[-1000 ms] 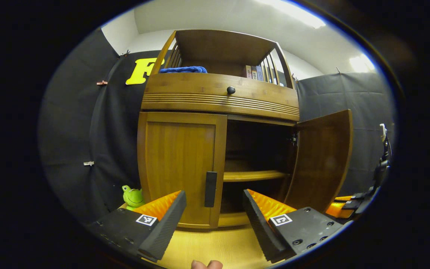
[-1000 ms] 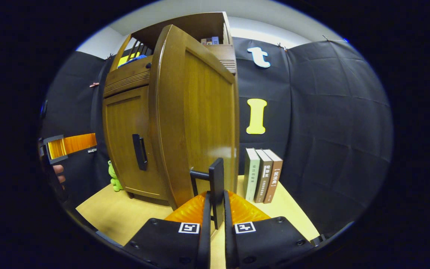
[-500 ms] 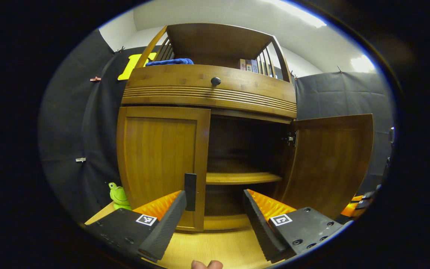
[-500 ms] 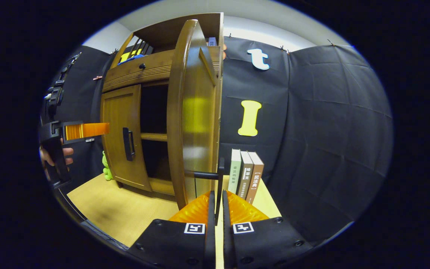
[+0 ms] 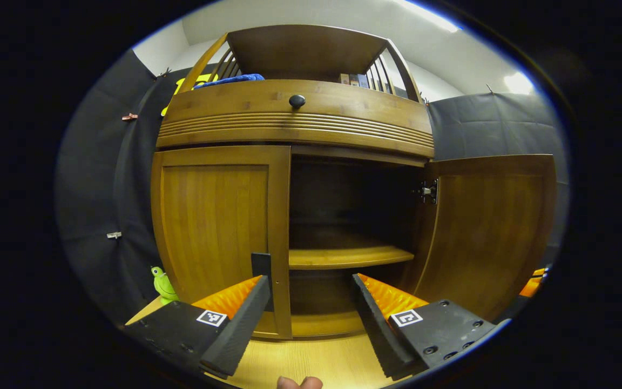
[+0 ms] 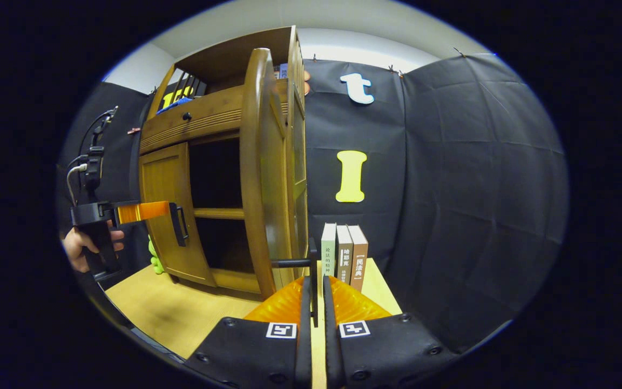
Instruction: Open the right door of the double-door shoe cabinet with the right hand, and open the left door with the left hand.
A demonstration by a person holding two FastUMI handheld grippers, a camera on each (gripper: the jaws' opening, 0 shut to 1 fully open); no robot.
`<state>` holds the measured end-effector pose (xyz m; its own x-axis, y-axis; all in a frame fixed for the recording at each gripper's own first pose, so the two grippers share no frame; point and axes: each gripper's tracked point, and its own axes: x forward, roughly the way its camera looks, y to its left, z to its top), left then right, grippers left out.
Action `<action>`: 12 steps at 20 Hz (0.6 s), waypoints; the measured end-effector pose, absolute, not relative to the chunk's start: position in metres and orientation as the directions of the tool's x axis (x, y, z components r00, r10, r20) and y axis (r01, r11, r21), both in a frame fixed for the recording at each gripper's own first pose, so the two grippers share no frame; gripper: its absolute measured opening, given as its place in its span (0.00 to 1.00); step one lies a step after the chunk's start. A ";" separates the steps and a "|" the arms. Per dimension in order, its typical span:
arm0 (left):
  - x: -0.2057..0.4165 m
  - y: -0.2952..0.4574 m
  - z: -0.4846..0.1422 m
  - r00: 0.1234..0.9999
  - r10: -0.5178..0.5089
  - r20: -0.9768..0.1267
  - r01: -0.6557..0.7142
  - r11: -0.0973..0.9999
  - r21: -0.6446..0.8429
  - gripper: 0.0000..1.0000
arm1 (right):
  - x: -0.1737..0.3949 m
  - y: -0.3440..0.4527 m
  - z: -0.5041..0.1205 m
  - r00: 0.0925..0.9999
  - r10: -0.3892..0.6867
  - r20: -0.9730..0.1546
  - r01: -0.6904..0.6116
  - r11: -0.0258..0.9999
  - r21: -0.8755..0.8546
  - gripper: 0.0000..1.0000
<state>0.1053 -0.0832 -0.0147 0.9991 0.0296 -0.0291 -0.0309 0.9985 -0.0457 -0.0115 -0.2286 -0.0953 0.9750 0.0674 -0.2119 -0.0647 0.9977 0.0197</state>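
Observation:
The wooden shoe cabinet stands close ahead. Its left door [image 5: 214,227] is closed, and its dark handle [image 5: 261,262] peeks out just above my left finger. My left gripper [image 5: 309,280] is open, with the handle near the left fingertip rather than between the jaws. The right door [image 5: 492,227] is swung wide open. In the right gripper view that door [image 6: 259,173] appears edge-on, and my right gripper [image 6: 315,283] is shut on its black handle [image 6: 313,259]. The left gripper [image 6: 143,212], held by a hand [image 6: 79,248], reaches the left door's handle [image 6: 177,224].
Inside the cabinet a shelf [image 5: 349,256] shows. Above it is a drawer with a round knob [image 5: 296,101] and a blue cloth [image 5: 230,79]. A green frog toy [image 5: 162,281] sits left of the cabinet. Three books [image 6: 343,256] stand to its right on the wooden table [image 6: 181,313].
The right door has swung further open with my right gripper on its handle. My left gripper has moved closer to the cabinet and right up to the left door's handle.

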 end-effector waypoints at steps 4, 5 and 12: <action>0.115 -0.078 -0.019 0.999 0.033 -0.027 -0.034 0.999 -0.016 0.94 | -0.023 -0.234 -0.078 0.982 0.003 -0.189 0.003 1.000 0.029 0.19; 0.118 -0.076 -0.021 0.999 0.035 -0.028 -0.036 0.999 -0.011 0.94 | -0.029 -0.238 -0.072 0.984 -0.017 -0.179 0.025 0.999 0.040 0.32; 0.137 -0.060 -0.029 0.999 0.048 0.010 -0.048 0.999 -0.005 0.94 | -0.064 -0.262 -0.026 0.981 -0.182 -0.074 0.184 0.983 0.019 0.96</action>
